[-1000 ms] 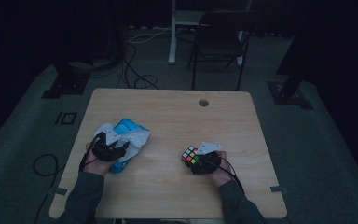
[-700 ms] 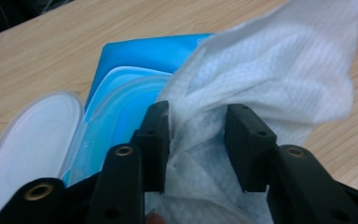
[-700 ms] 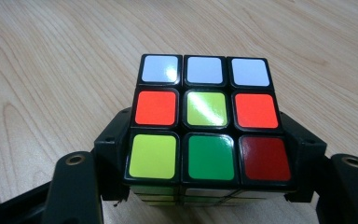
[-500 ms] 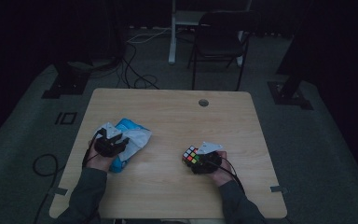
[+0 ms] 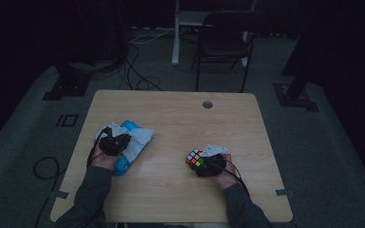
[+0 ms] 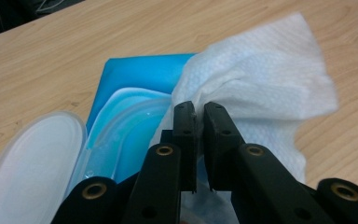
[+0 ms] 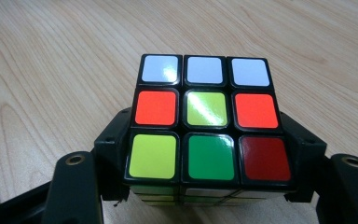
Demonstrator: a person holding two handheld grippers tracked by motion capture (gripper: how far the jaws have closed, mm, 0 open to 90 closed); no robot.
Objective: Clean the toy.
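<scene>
Here my left gripper (image 6: 199, 109) pinches the white wipe (image 6: 261, 74) ahead of its jaws; my right gripper (image 7: 209, 154) clamps the puzzle cube (image 7: 205, 116) between its jaws.

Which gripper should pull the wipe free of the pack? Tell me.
Left, probably. The left gripper is already shut on the white wipe above the blue pack; the right gripper is occupied clamping the puzzle cube.

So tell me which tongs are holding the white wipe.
The left tongs, pinching the white wipe over the blue pack; the right tongs clamp the cube.
</scene>
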